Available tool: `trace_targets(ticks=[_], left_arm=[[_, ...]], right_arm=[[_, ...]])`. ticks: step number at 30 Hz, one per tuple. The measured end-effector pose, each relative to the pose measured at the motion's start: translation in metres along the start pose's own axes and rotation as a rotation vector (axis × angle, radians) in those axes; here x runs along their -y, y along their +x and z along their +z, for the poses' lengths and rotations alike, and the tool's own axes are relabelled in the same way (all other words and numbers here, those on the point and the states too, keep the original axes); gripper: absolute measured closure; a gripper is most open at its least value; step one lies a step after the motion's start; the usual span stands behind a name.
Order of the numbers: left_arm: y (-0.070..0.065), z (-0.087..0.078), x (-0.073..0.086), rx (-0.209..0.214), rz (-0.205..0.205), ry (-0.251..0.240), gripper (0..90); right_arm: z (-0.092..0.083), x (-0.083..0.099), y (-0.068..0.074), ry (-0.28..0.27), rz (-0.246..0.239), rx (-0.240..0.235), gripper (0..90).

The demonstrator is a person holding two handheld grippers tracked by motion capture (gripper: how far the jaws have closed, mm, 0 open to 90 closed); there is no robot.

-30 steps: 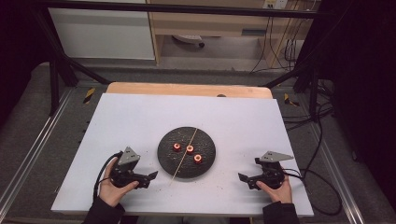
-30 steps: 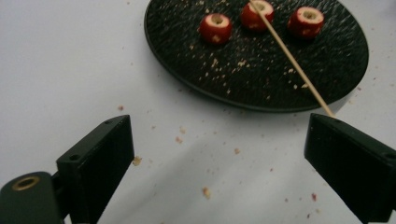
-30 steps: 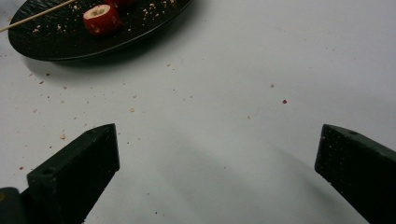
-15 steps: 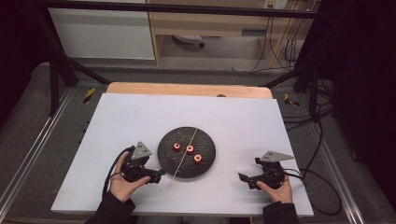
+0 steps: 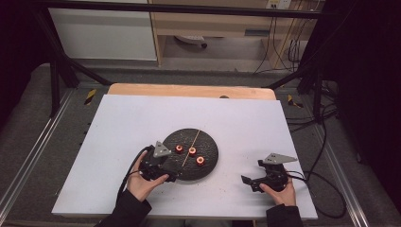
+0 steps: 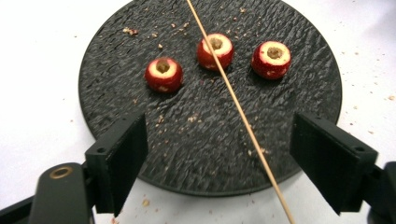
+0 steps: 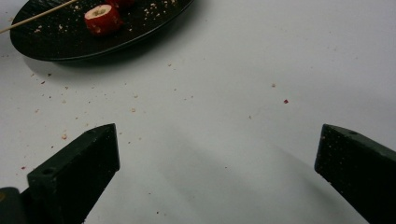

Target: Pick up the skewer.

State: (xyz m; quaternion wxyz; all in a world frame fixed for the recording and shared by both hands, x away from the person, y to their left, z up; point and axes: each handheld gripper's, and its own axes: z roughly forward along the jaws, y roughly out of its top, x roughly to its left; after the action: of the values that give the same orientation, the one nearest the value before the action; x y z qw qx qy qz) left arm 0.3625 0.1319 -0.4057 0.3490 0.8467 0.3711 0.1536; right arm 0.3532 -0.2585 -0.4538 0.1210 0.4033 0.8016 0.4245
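High view: round black plate (image 5: 208, 165) sits mid-table on the white tabletop (image 5: 142, 118), holding three cored red fruit pieces (image 5: 192, 151) in a loose row, with a thin wooden skewer (image 5: 189, 149) laid across them. Left gripper (image 5: 163, 175) sits at the plate's near-left rim, jaws spread wide, holding nothing. Right gripper (image 5: 247, 182) rests on the table well right of the plate, jaws wide apart, empty. Crumbs (image 7: 135, 110) dot the surface.

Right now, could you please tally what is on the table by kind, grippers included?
Fruits: 3
Skewer: 1
Plate: 1
Grippers: 2
Total: 7
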Motion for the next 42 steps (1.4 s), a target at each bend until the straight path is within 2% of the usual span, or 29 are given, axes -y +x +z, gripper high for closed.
trace_targets(ticks=[6, 9, 14, 15, 21, 24, 31, 42], left_arm=[[-0.007, 0.011, -0.006, 0.014, -0.004, 0.026, 27.4], [-0.010, 0.016, -0.009, 0.007, -0.004, 0.046, 31.9], [-0.011, 0.020, -0.011, 0.001, -0.043, 0.050, 43.3], [-0.011, 0.021, -0.012, 0.001, -0.046, 0.054, 47.9], [-0.016, 0.028, -0.014, -0.028, -0.049, 0.077, 57.5], [-0.018, 0.032, -0.014, -0.027, -0.053, 0.087, 64.4], [-0.021, 0.039, -0.016, -0.030, -0.070, 0.110, 71.0], [-0.027, 0.042, -0.015, -0.067, -0.111, 0.141, 79.3]], right_arm=[[0.000, 0.000, 0.001, 0.004, 0.008, -0.001, 0.8], [0.000, 0.000, 0.000, 0.004, 0.004, -0.001, 0.8], [0.001, 0.000, 0.000, 0.007, 0.004, -0.002, 0.8], [0.000, 0.000, 0.001, 0.007, 0.007, -0.005, 0.9], [0.000, 0.000, 0.000, 0.005, 0.007, -0.004, 0.9], [-0.001, 0.000, 0.000, 0.003, -0.001, -0.004, 0.9], [0.000, 0.000, 0.000, 0.004, 0.007, -0.005, 0.9], [0.000, 0.000, 0.001, 0.004, 0.011, -0.008, 0.9]])
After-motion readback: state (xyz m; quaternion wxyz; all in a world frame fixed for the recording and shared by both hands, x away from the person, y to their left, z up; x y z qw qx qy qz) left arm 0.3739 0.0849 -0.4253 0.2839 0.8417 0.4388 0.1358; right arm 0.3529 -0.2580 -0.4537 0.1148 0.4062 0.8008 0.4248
